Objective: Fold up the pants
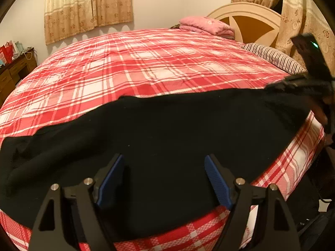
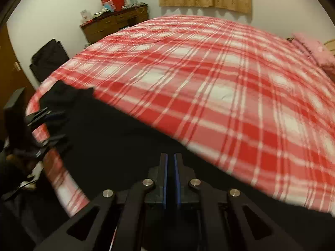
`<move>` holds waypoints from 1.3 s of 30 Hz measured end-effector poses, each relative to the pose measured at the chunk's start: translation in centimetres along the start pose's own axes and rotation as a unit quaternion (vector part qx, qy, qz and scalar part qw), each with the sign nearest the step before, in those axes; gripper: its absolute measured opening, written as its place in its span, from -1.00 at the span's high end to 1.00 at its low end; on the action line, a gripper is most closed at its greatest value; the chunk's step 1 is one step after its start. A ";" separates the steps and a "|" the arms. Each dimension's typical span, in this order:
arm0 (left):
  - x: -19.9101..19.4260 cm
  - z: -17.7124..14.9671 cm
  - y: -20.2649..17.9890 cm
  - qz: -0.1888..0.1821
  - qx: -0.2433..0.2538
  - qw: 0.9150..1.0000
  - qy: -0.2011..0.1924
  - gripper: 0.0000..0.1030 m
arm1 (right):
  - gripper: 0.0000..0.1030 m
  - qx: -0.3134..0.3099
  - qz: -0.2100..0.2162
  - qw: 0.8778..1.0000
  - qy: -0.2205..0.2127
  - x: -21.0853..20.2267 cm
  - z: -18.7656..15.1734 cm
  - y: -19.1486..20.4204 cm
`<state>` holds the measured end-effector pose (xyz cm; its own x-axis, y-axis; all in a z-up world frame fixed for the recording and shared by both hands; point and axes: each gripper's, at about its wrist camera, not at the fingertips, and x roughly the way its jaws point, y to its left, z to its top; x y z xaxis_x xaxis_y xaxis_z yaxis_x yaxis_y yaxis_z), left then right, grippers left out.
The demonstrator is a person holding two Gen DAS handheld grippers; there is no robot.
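Black pants lie spread along the near edge of a bed with a red and white plaid cover. My left gripper is open, its blue pads just above the pants, holding nothing. My right gripper is shut on the black pants at their right end. In the left wrist view it shows blurred at the far right, where the cloth meets it. The left gripper shows at the left of the right wrist view, over the other end of the pants.
A pink folded blanket and a striped pillow lie by the headboard. A wooden dresser with clutter stands beyond the bed's far corner, with a black bag beside it. Curtains hang on the wall.
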<state>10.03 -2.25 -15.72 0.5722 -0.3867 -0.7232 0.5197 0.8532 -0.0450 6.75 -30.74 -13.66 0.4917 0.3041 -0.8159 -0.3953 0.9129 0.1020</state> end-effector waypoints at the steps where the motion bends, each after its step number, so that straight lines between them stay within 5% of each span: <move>1: 0.2 -0.1 0.0 0.003 0.000 1.000 0.004 -0.58 | 0.88 -0.003 -0.001 1.000 0.011 0.1 -0.7 0.4; 5: 0.9 -0.5 0.0 0.007 -0.002 1.000 0.012 -0.58 | 0.88 -0.003 -0.043 0.998 0.051 2.1 -3.1 0.6; 9: 0.3 -0.4 0.2 0.015 0.001 1.000 0.011 -0.58 | 0.87 0.024 -0.043 0.998 0.036 1.8 -3.6 0.2; 20: 0.0 -1.4 3.7 0.057 -0.024 0.998 0.017 -0.61 | 0.86 -0.010 -0.138 0.990 0.038 1.4 -3.6 1.7; 32: 0.0 -1.2 3.7 0.058 -0.023 0.998 0.014 -0.65 | 0.78 -0.008 -0.148 0.989 0.031 0.8 -3.9 2.0; 36: 0.0 -1.3 3.7 0.057 -0.022 0.998 0.014 -0.65 | -0.02 -0.015 -0.164 0.986 0.029 0.7 -3.8 2.7; 39: -0.1 -1.3 3.8 0.056 -0.022 0.998 0.013 -0.65 | -0.05 -0.005 -0.155 0.988 0.022 0.6 -3.7 2.5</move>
<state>11.15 1.51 -16.66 0.6085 -0.2800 -0.7426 0.4246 0.9054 0.0065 3.17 -29.28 -16.04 0.5567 -0.0024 -0.8307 -0.2379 0.9577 -0.1622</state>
